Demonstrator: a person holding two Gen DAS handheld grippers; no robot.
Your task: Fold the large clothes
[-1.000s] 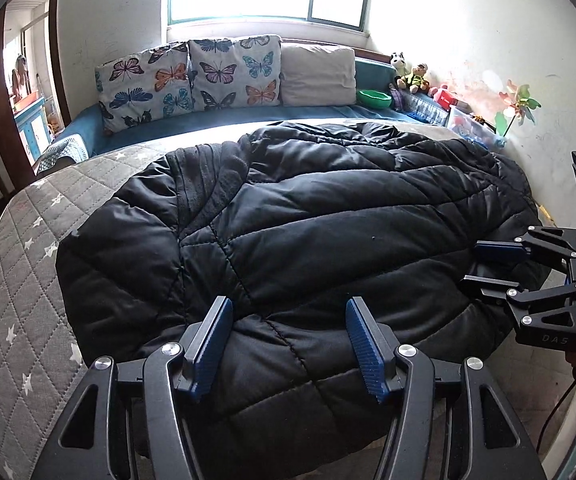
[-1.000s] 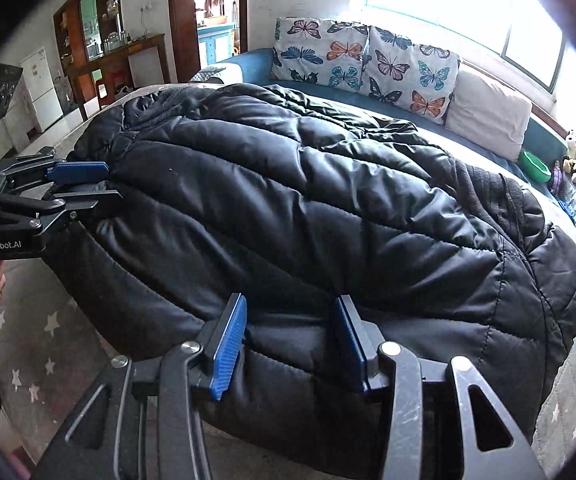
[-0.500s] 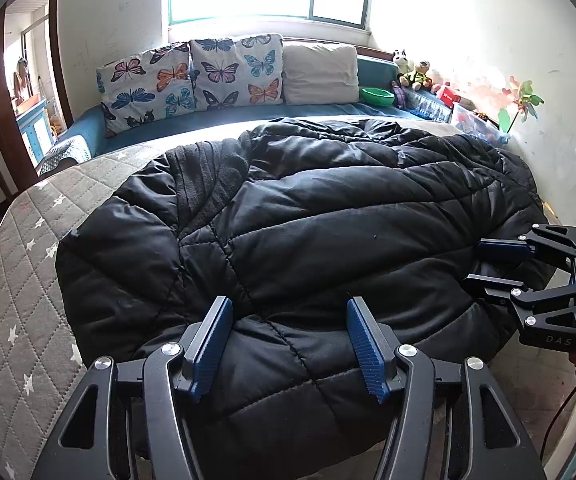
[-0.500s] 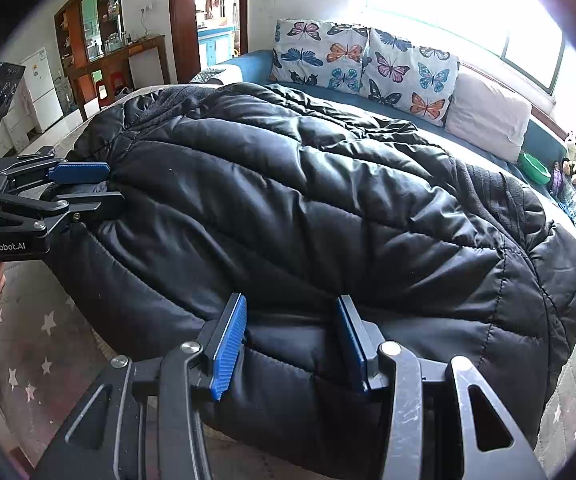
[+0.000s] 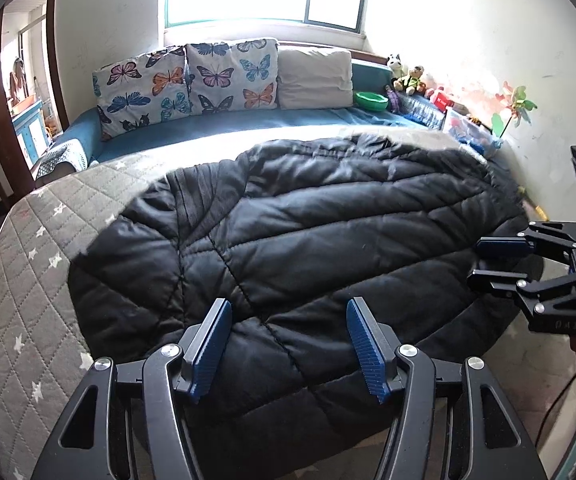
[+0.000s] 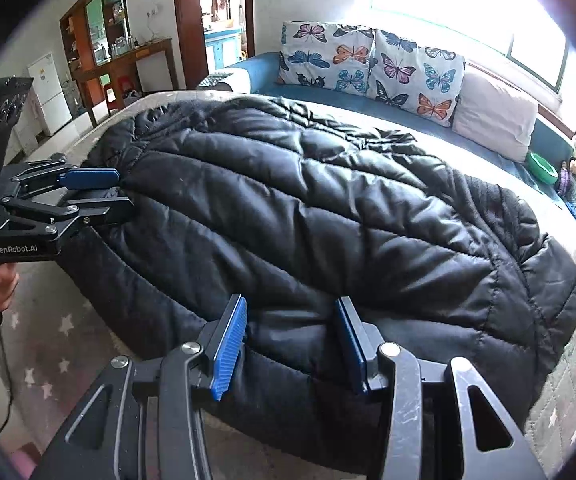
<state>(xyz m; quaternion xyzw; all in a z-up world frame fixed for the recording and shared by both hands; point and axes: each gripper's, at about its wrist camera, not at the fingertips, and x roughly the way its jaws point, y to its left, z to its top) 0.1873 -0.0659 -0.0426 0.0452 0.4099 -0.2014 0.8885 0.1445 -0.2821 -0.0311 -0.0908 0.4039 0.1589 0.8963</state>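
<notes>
A large black quilted puffer coat [image 5: 300, 240] lies spread across the grey star-quilted bed [image 5: 27, 280], its near edge hanging over the bed's front. It also fills the right wrist view [image 6: 328, 216]. My left gripper [image 5: 290, 340] is open and empty above the coat's near edge. My right gripper [image 6: 290, 340] is open and empty over the hanging edge further right. Each gripper shows in the other's view, the right one [image 5: 484, 260] at the coat's right side, the left one [image 6: 115, 190] at its left side, both open.
Butterfly pillows [image 5: 183, 76] and a plain pillow [image 5: 314, 78] lean on a blue bench under the window. A green bowl [image 5: 372, 100], soft toys [image 5: 406, 76] and boxes line the right wall. A doorway and wooden furniture [image 6: 127, 60] stand to the left.
The coat has slid toward the bed's near edge, baring more blue bench and grey bed behind it. Both grippers stay open at its near edge.
</notes>
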